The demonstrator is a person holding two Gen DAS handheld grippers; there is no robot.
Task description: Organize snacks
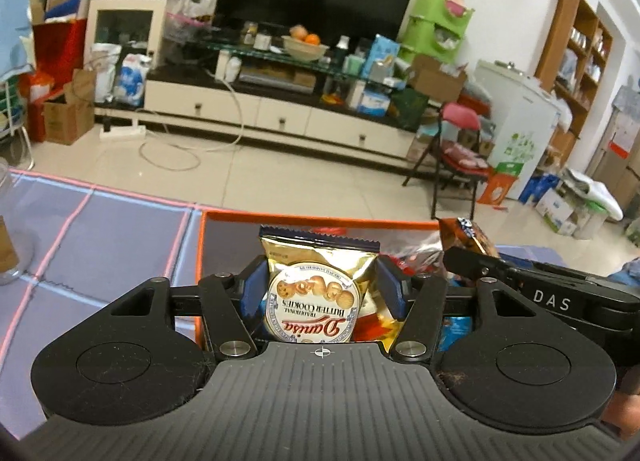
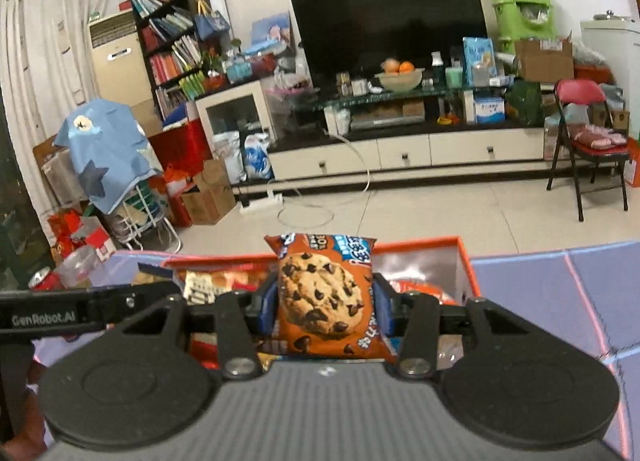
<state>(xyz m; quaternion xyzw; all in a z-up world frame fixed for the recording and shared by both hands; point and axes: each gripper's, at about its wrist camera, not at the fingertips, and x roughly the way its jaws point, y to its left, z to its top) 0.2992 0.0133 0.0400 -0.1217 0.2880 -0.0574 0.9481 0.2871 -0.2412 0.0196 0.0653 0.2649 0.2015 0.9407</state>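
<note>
My left gripper (image 1: 322, 285) is shut on a gold packet of Danisa butter cookies (image 1: 316, 281), held upright with its print upside down. It hangs over an orange box (image 1: 320, 218) that holds several snack packets. My right gripper (image 2: 325, 307) is shut on an orange chocolate-chip cookie packet (image 2: 324, 297), with its blue pads against both side edges. It is above the same orange box (image 2: 416, 247). In the left wrist view a corner of that orange packet (image 1: 470, 235) shows at the right. The two grippers are side by side.
The box sits on a purple mat with pink lines (image 1: 100, 229). A clear jar (image 1: 12, 229) stands at the mat's left, and a red can (image 2: 44, 281) and a clear tub (image 2: 78, 265) are beside the box. Beyond the table edge lie the floor, a TV unit and a folding chair (image 2: 588, 149).
</note>
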